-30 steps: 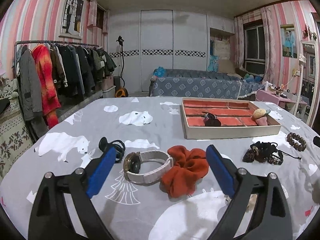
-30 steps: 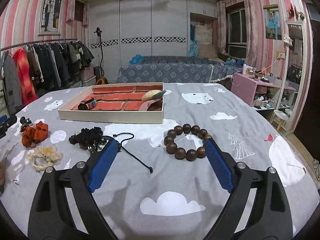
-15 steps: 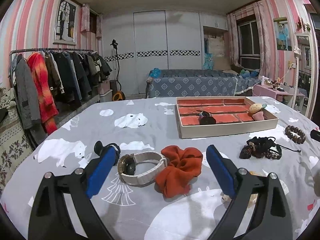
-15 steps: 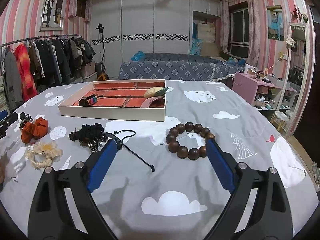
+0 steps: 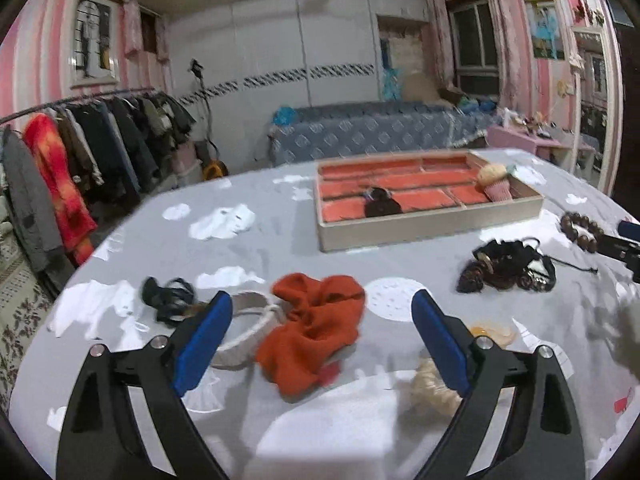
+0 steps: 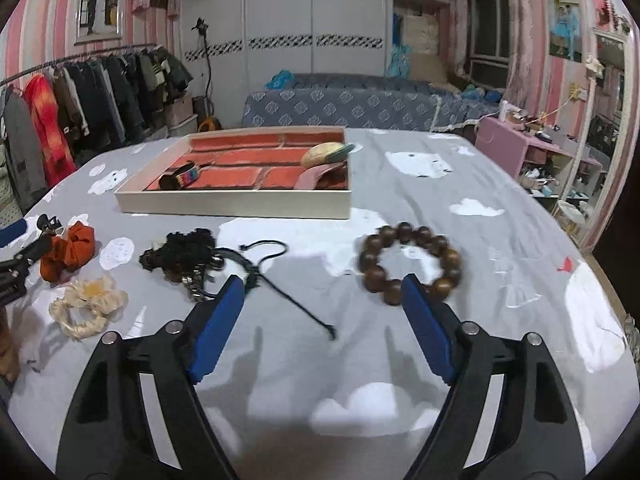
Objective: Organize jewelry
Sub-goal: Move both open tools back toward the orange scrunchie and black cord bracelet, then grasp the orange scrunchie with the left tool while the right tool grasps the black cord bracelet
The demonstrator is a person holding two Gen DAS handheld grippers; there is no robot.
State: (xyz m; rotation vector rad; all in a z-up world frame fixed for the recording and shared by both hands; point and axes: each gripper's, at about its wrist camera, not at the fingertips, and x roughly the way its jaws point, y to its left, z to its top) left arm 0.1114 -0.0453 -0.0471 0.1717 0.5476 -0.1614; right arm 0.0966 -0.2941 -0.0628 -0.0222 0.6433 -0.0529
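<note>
Your left gripper is spread wide and holds nothing; the orange scrunchie lies on the grey bedspread between its blue pads. Just left of the scrunchie and touching it is the white-strapped watch, partly hidden behind the left pad, with a dark hair tie beyond it. Beneath your right-hand pad lies a cream scrunchie, blurred.

Your right gripper is also wide open and empty, just above the spread. The wooden bead bracelet lies right in front of it — the right pad's tip overlaps the near beads, though contact cannot be told. To the left lies a tangle of dark bracelets, with a black cord trailing out toward the space between your pads.

Farther back stands the jewelry tray, lined in orange, holding a dark multicoloured bangle in a near-left compartment and a beige-and-pink clip-like piece at its right side — well apart from both grippers.
</note>
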